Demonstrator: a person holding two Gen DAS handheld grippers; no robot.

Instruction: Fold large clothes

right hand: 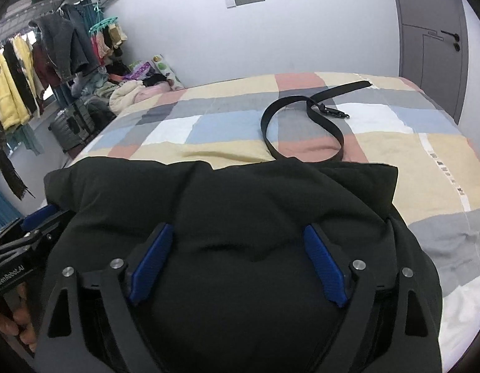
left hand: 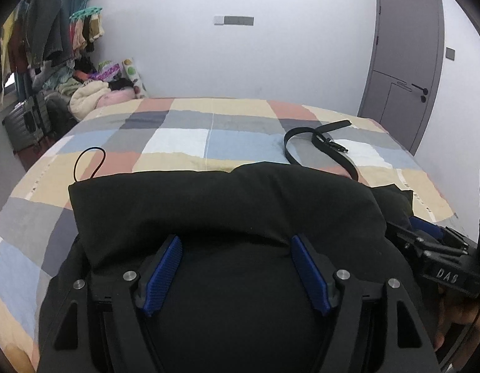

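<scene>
A large black garment (left hand: 224, 205) lies folded into a thick bundle on the near part of a checked bed; it also fills the right wrist view (right hand: 221, 199). My left gripper (left hand: 236, 242) is open, its blue pads spread wide over the garment's near side. My right gripper (right hand: 238, 233) is open too, pads wide apart on the same bundle. Neither pinches the cloth. The right gripper's body shows at the right edge of the left wrist view (left hand: 438, 248), and the left gripper's body at the left edge of the right wrist view (right hand: 28, 230). A thin black cord loop (left hand: 90, 161) sticks out of the garment's far left corner.
A black belt (left hand: 317, 143) lies looped on the checked bedspread (left hand: 184, 143) just beyond the garment, also in the right wrist view (right hand: 302, 115). Clothes hang on a rack (right hand: 53, 49) at left, above a pile of laundry (left hand: 93, 93) and a suitcase (left hand: 22, 121). A grey door (left hand: 404, 71) stands at right.
</scene>
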